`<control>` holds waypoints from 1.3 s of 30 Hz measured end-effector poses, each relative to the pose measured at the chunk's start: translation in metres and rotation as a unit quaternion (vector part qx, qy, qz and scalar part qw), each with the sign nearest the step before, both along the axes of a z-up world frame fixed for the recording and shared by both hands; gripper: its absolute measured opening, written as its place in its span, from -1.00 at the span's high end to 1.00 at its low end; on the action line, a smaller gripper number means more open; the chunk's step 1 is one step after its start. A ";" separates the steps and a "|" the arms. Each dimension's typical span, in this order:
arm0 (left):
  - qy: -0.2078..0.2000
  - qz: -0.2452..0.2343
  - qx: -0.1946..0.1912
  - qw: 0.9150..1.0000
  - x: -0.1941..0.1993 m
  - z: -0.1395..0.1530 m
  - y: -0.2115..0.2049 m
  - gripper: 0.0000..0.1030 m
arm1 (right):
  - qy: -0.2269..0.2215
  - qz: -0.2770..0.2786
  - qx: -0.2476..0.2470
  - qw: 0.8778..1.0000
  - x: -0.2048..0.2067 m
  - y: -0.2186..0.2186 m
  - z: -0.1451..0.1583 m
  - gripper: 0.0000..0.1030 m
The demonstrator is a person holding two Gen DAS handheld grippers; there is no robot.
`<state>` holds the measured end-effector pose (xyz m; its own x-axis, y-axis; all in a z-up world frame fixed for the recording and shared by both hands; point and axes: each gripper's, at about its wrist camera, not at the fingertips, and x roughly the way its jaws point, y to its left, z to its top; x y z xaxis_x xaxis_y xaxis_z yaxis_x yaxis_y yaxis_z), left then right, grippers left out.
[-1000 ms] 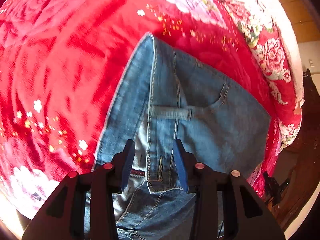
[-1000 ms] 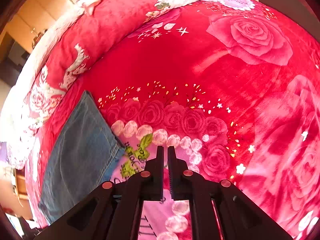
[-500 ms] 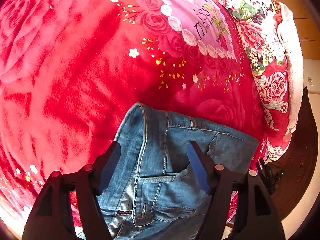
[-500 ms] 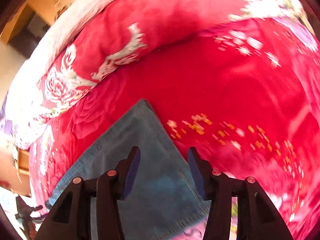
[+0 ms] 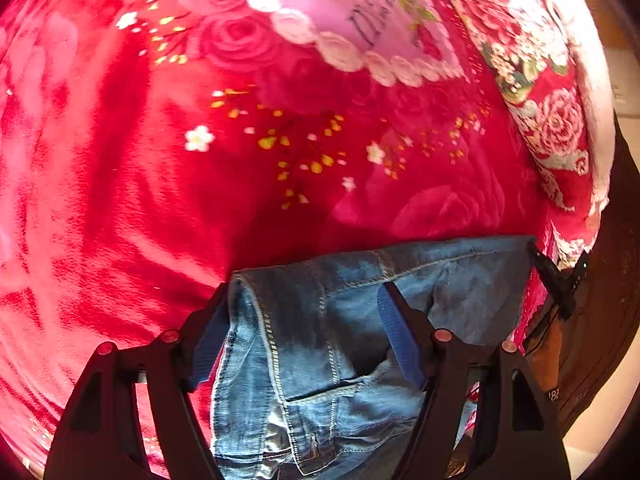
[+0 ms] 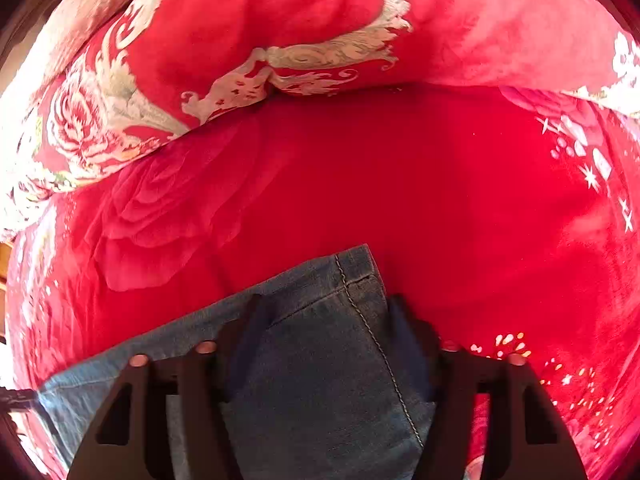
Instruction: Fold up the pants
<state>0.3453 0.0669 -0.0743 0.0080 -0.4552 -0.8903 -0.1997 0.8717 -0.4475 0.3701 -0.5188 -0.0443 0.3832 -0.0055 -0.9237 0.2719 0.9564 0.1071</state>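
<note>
Blue denim pants (image 5: 328, 344) are seen lying on a red floral blanket (image 5: 160, 208), at lower centre of the left wrist view, waistband and belt loop visible. In the right wrist view a hemmed corner of the pants (image 6: 340, 320) is seen at lower centre. The left gripper (image 5: 308, 320) is spread wide, fingers straddling the waist fabric, nothing pinched. The right gripper (image 6: 328, 336) is likewise spread, fingers either side of the hem corner. A patterned blanket edge (image 6: 280, 60) is shown across the upper frame.
</note>
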 end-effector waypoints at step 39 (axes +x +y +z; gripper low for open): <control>-0.131 -0.060 0.188 0.972 -0.285 0.042 -0.018 0.84 | -0.031 -0.146 0.064 0.987 -0.498 -0.006 0.042 0.72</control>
<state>0.0606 0.0492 -0.0323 0.2240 -0.1096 -0.9684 -0.0091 0.9934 -0.1145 -0.1284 -0.5246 -0.0020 0.4381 -0.0093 -0.8989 0.5230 0.8159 0.2465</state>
